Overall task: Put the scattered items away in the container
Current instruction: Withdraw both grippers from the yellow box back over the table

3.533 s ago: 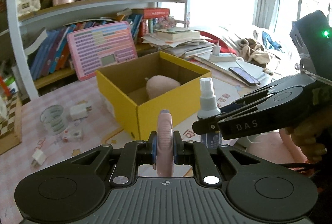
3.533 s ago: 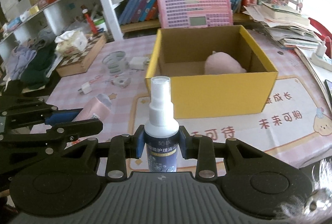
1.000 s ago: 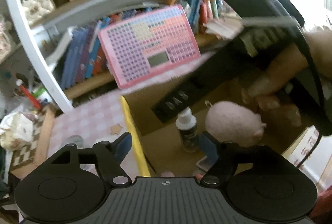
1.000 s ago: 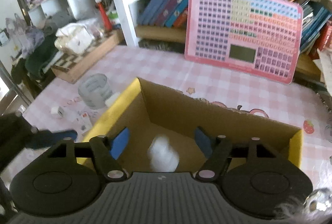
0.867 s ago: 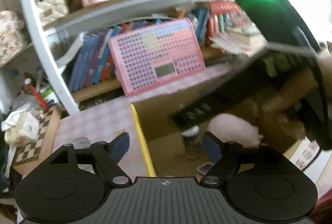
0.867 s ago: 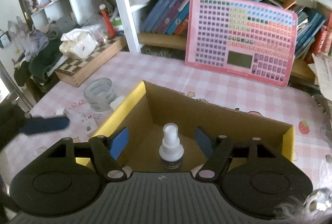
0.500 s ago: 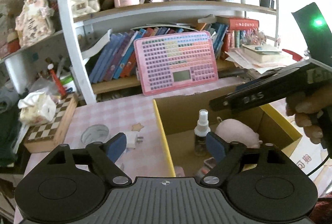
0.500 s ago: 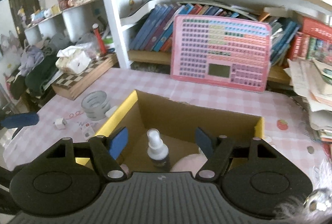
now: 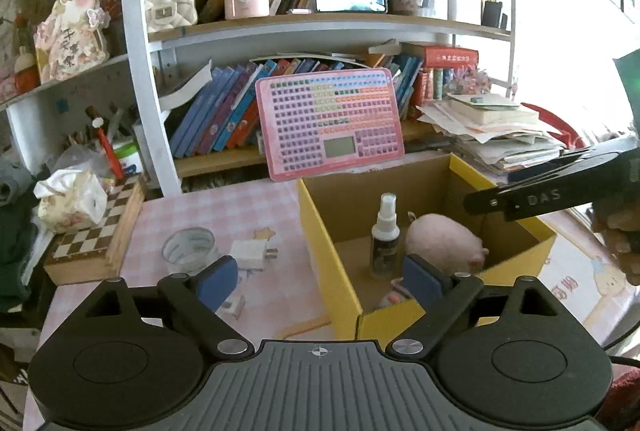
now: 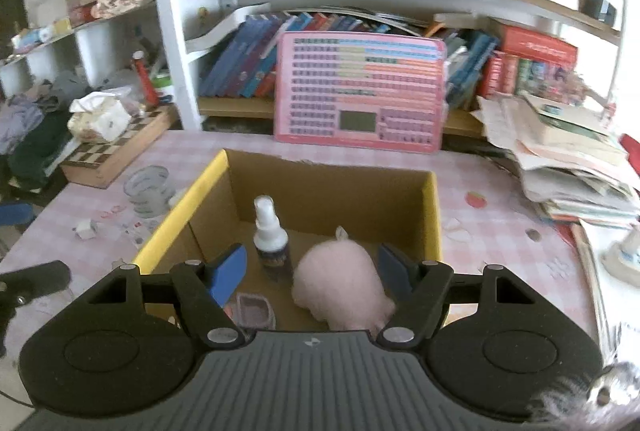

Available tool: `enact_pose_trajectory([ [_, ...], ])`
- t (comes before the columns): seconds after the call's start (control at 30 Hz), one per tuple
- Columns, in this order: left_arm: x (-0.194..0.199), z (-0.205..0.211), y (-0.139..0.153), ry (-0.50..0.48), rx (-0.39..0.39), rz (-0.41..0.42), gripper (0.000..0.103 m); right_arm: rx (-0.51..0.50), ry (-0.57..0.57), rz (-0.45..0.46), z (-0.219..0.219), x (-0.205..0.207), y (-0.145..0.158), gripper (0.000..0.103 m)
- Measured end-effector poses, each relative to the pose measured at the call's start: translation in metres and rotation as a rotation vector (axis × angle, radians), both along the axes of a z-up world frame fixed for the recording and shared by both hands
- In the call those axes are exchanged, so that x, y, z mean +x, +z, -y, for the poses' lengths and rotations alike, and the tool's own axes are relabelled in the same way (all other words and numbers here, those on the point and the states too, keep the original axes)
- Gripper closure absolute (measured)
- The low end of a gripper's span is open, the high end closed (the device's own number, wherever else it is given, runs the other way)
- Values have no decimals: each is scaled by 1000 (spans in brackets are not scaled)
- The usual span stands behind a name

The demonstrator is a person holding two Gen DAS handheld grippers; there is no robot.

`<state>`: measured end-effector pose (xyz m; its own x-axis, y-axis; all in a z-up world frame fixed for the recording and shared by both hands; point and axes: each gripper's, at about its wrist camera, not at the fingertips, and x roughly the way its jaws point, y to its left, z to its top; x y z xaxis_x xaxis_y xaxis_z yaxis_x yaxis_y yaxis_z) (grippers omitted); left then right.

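Pink-checked cloth covers the table [image 10: 480, 187], which runs up against crowded bookshelves, and your yellow cardboard box [image 9: 320, 231] sits near its middle in front of a pink keyboard toy [image 9: 330, 123] propped against the books. Inside the box the white-capped spray bottle [image 10: 271, 239] stands upright by the left wall, a fluffy pink plush [image 10: 342, 285] lies just beside it, and a small pink case [image 10: 253, 309] rests at the near wall, so three items are judged already tidied. Your left gripper [image 9: 320, 279] has just been widening its jaws; they stand released with nothing between them, straddling the box's left wall. Your right gripper [image 10: 308, 271] also hangs unclenched over the box, empty, the plush merely showing behind its gap. On the table's left side a clear glass cup [image 9: 188, 251], a white plug adapter [image 9: 252, 254] and a small white cube [image 10: 85, 229] lie apart on the cloth; those look like what is left to gather. Only "DAS" on the right gripper's arm reads clearly; the bottle label is too small to make out.
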<state>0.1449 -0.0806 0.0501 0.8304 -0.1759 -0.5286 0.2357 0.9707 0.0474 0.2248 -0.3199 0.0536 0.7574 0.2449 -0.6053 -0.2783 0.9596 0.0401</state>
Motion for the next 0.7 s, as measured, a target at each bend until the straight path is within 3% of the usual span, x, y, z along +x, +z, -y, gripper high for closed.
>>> enact_pose_trajectory([
  [0.27, -24, -38, -5, -41, -15, -25, 10, -24, -129, 5, -18, -50, -1, 32],
  [0.7, -55, -86, -14, -95, -5, -49, 10, -47, -219, -27, -57, -109, -11, 32],
])
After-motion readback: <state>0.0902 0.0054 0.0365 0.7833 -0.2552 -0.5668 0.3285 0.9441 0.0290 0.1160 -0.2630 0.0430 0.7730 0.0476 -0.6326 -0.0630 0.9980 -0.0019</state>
